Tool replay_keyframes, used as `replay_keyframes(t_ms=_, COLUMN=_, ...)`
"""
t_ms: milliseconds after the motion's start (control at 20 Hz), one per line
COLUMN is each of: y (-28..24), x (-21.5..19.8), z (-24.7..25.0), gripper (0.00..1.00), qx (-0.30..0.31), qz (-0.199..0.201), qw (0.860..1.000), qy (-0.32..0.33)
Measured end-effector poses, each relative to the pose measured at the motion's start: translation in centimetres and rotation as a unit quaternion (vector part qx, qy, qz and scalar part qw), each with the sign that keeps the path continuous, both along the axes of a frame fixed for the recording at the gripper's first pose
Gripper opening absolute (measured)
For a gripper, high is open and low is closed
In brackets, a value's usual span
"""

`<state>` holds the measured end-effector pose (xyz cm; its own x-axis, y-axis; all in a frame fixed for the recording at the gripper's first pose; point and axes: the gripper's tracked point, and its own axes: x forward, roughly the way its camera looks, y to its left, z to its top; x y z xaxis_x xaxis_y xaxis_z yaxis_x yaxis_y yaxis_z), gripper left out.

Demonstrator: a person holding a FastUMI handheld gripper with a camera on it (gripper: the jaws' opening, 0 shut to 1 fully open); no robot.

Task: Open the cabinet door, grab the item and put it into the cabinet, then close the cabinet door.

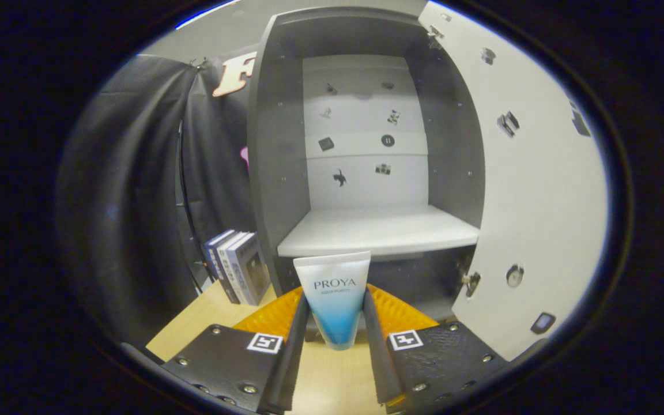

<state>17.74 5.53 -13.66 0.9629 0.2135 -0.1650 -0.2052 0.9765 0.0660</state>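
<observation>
Here the gripper is clamped on a tube, both fingers pressing its sides; the tube stands cap-down between them, its lower end partly masked by the fingers. Just beyond, the cabinet stands with its door swung wide. The shelf is bare; the compartment beneath is dark and hard to make out. Books lean beside the cabinet on the table.

The tongs point forward and level, their two fingers reaching ahead side by side from the mounts, each mount bearing a square marker on top. The fingers stand a narrow gap apart and slightly converge toward their tips. Both press against the sides of a tube, which stands upright between them, clamped.
</observation>
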Motion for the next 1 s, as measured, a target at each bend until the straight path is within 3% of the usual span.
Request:
replay_keyframes(t_ms=200, y=-0.4, x=5.1, z=6.1, gripper=0.52, qx=0.003, qz=-0.005, qw=0.998, qy=-0.063)
replay_keyframes(t_ms=350, y=-0.6, x=9.4, z=7.9, gripper=0.52, qx=0.004, qz=-0.011, qw=0.996, qy=-0.088)
replay_keyframes(t_ms=650, y=-1.6, x=16.6, z=6.8, gripper=0.52, qx=0.010, qz=-0.032, qw=0.997, qy=-0.076)
replay_keyframes(t_ms=1000, y=-2.4, x=18.6, z=4.0, gripper=0.52, qx=0.002, qz=-0.039, qw=0.998, qy=-0.042)
